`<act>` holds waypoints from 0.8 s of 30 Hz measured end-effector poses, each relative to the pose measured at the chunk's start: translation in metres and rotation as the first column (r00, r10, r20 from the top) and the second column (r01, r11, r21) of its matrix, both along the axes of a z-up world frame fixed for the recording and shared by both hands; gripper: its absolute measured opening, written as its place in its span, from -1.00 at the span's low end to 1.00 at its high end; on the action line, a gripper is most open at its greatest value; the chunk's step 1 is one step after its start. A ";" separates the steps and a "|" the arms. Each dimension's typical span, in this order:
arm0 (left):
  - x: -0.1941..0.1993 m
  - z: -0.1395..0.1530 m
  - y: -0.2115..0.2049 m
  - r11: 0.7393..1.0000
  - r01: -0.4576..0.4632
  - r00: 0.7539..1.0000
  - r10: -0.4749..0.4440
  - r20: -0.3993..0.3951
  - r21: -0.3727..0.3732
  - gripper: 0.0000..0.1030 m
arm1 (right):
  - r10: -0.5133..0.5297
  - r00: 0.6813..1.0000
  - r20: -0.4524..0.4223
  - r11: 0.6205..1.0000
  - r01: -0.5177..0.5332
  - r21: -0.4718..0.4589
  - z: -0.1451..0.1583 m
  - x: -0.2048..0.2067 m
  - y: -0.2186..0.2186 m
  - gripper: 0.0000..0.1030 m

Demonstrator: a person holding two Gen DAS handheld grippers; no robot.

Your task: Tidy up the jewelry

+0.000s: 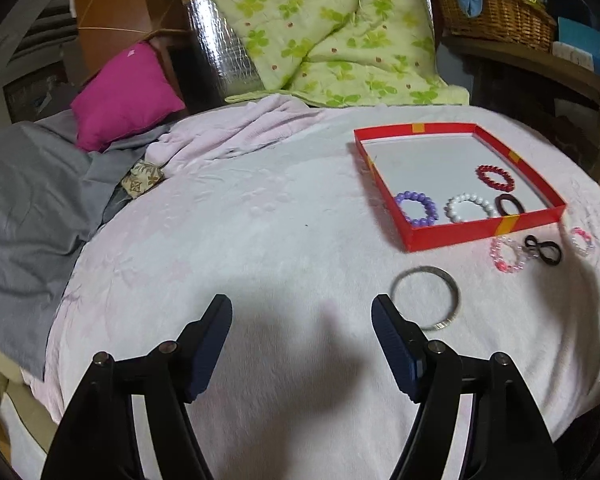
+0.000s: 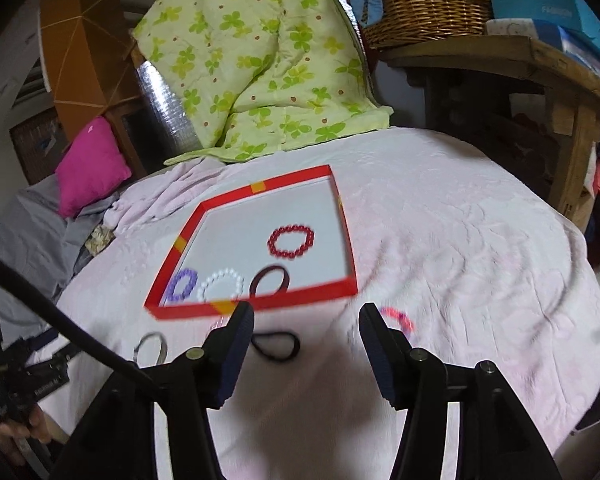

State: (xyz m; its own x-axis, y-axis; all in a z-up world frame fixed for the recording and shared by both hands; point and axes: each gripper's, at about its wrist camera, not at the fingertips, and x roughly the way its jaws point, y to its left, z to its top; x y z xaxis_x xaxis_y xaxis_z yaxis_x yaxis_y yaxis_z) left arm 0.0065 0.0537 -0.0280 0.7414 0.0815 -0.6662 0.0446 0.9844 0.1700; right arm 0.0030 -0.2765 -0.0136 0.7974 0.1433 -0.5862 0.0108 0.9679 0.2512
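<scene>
A shallow red tray [image 1: 484, 228] [image 2: 260, 305] lies on the pale pink bedspread and holds a red bead bracelet [image 1: 496, 177] [image 2: 291, 241], a purple one [image 1: 416, 208] [image 2: 182, 284], a white one [image 1: 470, 208] [image 2: 222, 285] and a dark hair tie [image 1: 510, 205] [image 2: 270, 278]. In front of the tray lie a silver bangle [image 1: 425, 299] [image 2: 152, 346], a pink bead bracelet [image 1: 508, 254], a black hair tie [image 1: 544, 250] [image 2: 276, 344] and another pink bracelet [image 1: 582, 241] [image 2: 400, 317]. My left gripper [image 1: 302, 310] is open and empty, left of the bangle. My right gripper [image 2: 306, 318] is open and empty over the black hair tie.
A green floral quilt [image 1: 324, 28] [image 2: 256, 64] and a magenta cushion [image 1: 126, 96] [image 2: 90, 166] sit at the back. Grey fabric [image 1: 32, 192] drapes at left. A wooden bench with a wicker basket [image 2: 424, 8] stands to the right. A hand [image 2: 16, 436] holds the other gripper at lower left.
</scene>
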 end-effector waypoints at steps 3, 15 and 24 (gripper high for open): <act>-0.021 0.001 -0.007 0.999 0.001 1.000 -0.001 -0.003 -0.042 0.42 | 0.021 1.000 0.015 0.999 -0.021 -0.026 -0.002 -0.021 0.009 0.14; -0.098 0.042 -0.033 0.998 0.045 0.999 -0.044 0.010 -0.038 0.45 | 0.065 0.996 0.063 0.998 -0.064 -0.012 -0.002 -0.110 0.027 0.16; -0.162 0.087 -0.022 1.000 0.030 0.995 -0.030 0.092 0.004 0.53 | 0.078 0.992 0.095 0.996 -0.075 -0.039 0.031 -0.161 0.047 0.16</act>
State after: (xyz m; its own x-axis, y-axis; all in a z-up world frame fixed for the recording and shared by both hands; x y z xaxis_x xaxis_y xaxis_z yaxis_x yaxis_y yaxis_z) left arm -0.1555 0.0322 0.0591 0.8019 0.0594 -0.5946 0.0584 0.9825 0.1769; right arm -0.1576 -0.2298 0.0172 0.8379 0.1864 -0.5130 -0.0863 0.9733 0.2128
